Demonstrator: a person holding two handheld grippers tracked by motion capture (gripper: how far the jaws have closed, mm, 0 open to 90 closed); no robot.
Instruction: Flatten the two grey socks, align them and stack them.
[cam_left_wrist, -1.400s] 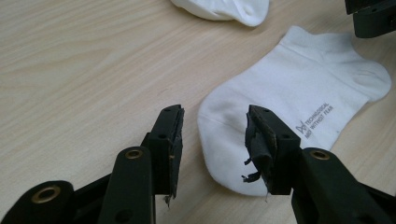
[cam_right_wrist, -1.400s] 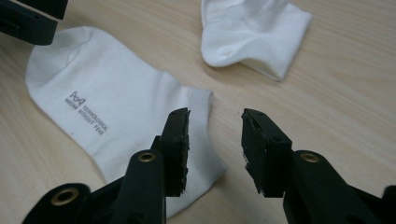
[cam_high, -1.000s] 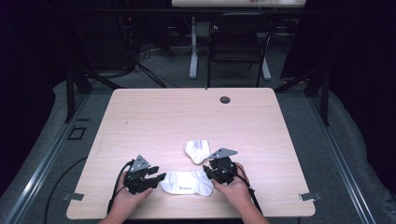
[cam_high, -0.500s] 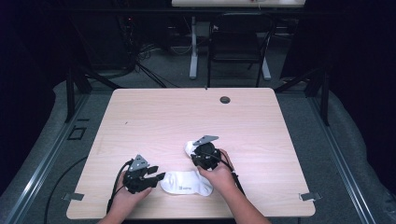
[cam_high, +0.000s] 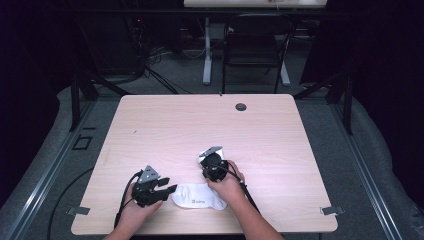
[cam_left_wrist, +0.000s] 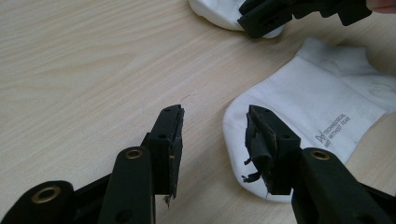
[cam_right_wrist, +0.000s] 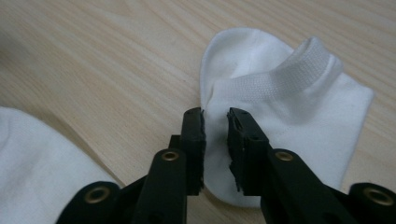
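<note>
Near the front edge of the table (cam_high: 280, 125), two white ankle socks lie close together. The far sock (cam_right_wrist: 285, 116) is partly folded, its ribbed cuff standing up in a loop, as the right gripper view shows; in the high view it is mostly hidden beneath the right gripper (cam_high: 214, 165), with a sliver of white at the gripper's far side. The right gripper's jaws have just been closing, and they now stand narrowly apart with a fold of the sock's edge between them; whether the pads already press on the cloth I cannot tell. The same gripper (cam_left_wrist: 299, 14) shows at the top of the left gripper view, its black jaws over the far sock (cam_left_wrist: 215, 11).

Just nearer the person lies the flat sock (cam_high: 200, 196), spread out with small grey print on it. From the left gripper view that print reads along its side (cam_left_wrist: 322, 116). The left gripper (cam_high: 165, 190) rests on the table at the flat sock's left end. Its jaws stand wide open and hold nothing; one pad sits over the rounded end of the sock, the other over bare wood.

Both of the person's hands come in from the bottom of the high view. Farther back, a small dark grommet (cam_high: 241, 107) sits in the table near its far edge, well apart from the socks.
</note>
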